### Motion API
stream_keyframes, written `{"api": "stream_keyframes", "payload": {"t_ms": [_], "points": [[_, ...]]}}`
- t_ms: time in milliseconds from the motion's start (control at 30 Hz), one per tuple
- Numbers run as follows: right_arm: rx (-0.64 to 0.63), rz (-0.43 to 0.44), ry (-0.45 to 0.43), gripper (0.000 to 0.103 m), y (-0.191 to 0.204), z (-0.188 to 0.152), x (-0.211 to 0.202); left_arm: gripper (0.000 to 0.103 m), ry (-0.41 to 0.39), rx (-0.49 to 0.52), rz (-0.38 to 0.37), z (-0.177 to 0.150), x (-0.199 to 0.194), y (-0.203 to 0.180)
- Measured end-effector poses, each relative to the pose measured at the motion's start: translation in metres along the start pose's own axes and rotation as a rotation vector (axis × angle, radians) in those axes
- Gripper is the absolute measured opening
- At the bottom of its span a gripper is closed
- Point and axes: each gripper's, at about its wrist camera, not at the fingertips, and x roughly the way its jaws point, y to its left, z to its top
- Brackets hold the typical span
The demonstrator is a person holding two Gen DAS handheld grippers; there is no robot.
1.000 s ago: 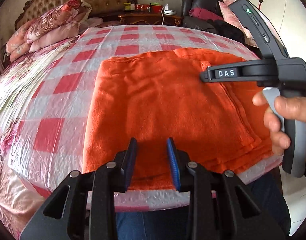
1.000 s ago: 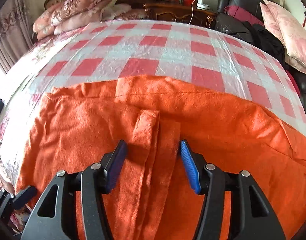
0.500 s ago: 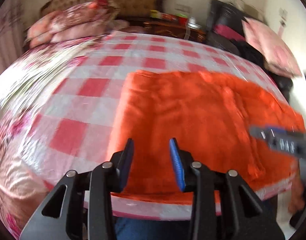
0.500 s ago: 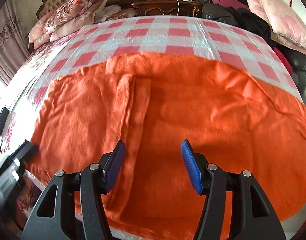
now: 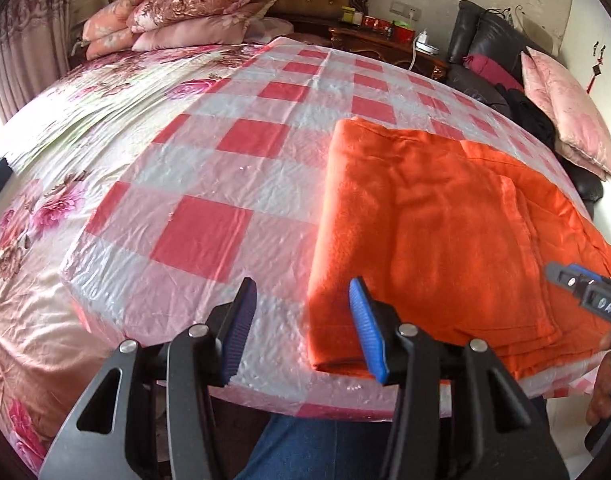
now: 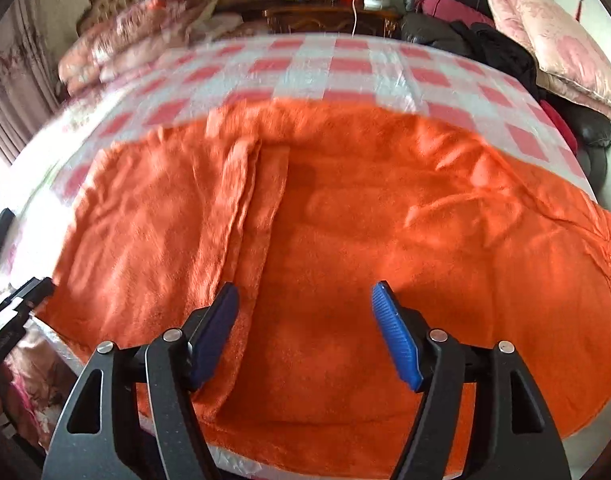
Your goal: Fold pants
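The orange pants [image 5: 425, 220] lie folded flat on a red-and-white checked plastic sheet [image 5: 209, 236] near the bed's front edge. My left gripper [image 5: 301, 320] hovers at their near left corner with its jaws opening. One finger is over the sheet and the other over the cloth edge, and the pads press on nothing. In the right wrist view my right gripper [image 6: 305, 328] hangs over the middle of the pants [image 6: 385, 220], also opening and with nothing pinched. A folded layer [image 6: 165, 220] lies on the left. The right gripper's body [image 5: 589, 300] shows at the right edge.
Stacked floral quilts [image 5: 185, 12] lie by the headboard. A wooden nightstand [image 5: 385, 40] and a dark sofa with a pink cushion [image 5: 565, 112] stand at the far right. A person's blue-jeaned leg [image 5: 305, 448] is at the bed's front edge. Floral bedding [image 5: 65, 160] lies to the left.
My left gripper slid left from over the middle of the pants to their near left corner and widened. My right gripper drew back off the folded strip and its jaws widened.
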Motion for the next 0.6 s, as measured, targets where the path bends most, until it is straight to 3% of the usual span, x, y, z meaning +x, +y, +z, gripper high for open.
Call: {"api": "stream_keyframes", "payload": {"t_ms": [133, 200, 367, 467, 600], "points": [[0.059, -0.060, -0.097, 0.068, -0.046, 0.000, -0.027, 0.050, 0.001, -0.004, -0.014, -0.001, 0.003, 0.001], [0.120, -0.131, -0.127, 0.068, -0.085, 0.001, -0.037, 0.051, -0.006, -0.005, -0.013, -0.001, 0.003, 0.002], [0.283, -0.291, -0.074, 0.068, -0.176, -0.014, -0.041, 0.051, -0.009, -0.008, -0.024, 0.000, 0.003, 0.002], [0.285, -0.338, -0.015, 0.069, -0.198, -0.029, -0.031, 0.051, -0.009, -0.015, -0.052, 0.000, 0.004, 0.001], [0.247, -0.318, -0.052, 0.074, -0.198, -0.040, -0.025, 0.051, 0.004, -0.040, -0.077, -0.001, 0.006, 0.003]]}}
